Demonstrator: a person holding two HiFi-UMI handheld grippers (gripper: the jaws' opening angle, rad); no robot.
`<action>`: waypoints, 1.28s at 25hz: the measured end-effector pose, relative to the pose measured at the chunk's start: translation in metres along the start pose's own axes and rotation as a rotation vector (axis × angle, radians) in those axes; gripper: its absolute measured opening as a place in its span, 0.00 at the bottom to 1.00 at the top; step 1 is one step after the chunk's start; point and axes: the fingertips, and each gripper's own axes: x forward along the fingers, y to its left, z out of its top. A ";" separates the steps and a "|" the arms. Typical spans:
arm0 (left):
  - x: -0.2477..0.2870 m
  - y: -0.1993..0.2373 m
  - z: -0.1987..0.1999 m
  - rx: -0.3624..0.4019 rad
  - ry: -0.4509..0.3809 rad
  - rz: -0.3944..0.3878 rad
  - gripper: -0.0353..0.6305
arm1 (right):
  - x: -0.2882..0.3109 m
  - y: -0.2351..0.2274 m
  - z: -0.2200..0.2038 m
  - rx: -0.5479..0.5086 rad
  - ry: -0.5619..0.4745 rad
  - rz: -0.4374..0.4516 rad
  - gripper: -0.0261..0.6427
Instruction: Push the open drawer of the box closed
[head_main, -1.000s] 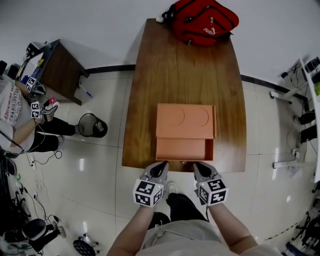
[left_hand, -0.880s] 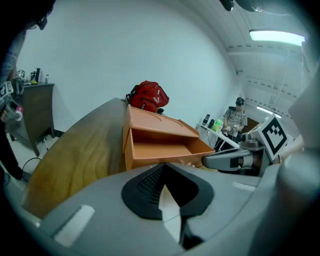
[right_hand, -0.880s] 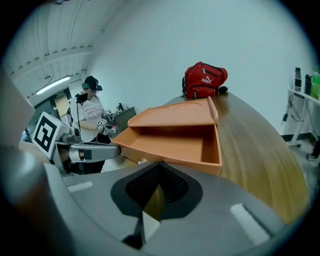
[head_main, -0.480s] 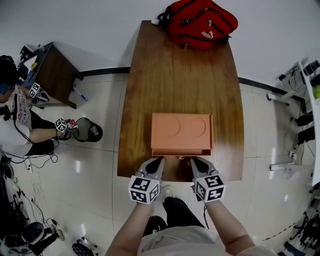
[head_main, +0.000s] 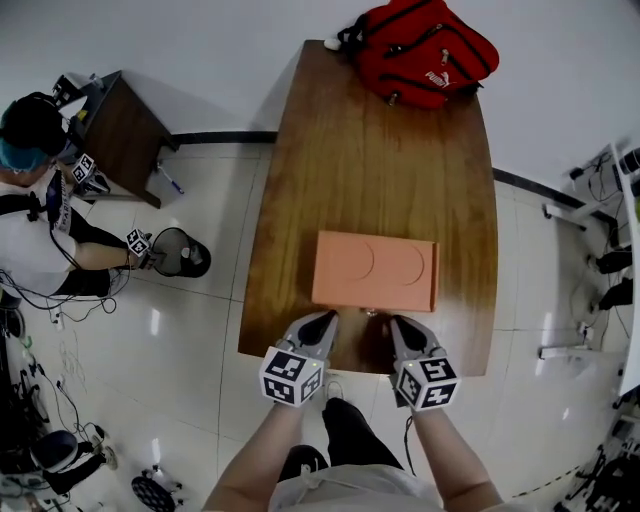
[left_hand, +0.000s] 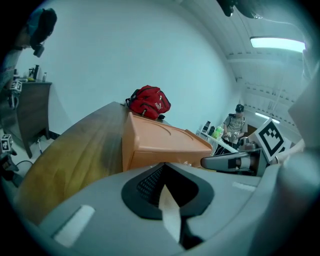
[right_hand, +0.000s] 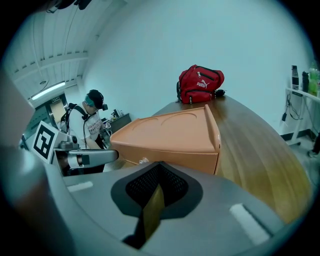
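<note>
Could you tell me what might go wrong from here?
1. The drawer of the orange rectangular box looks flush; more pushing by the left hand-held gripper or right hand-held gripper may slide the box along the brown wooden table.
2. The box sits near the table's edge; a snag on withdrawal could drag it off.

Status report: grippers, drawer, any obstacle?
Left gripper shut, right gripper shut, both empty at box front. Drawer looks closed, flush. No obstacle seen.
</note>
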 end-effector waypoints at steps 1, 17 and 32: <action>-0.005 -0.002 0.000 -0.006 -0.007 -0.004 0.06 | -0.004 0.001 0.000 -0.008 -0.006 0.002 0.05; -0.168 -0.073 0.056 0.201 -0.274 -0.022 0.06 | -0.122 0.113 0.037 -0.235 -0.261 0.050 0.05; -0.419 -0.197 -0.039 0.310 -0.404 -0.083 0.06 | -0.333 0.272 -0.082 -0.249 -0.443 -0.063 0.05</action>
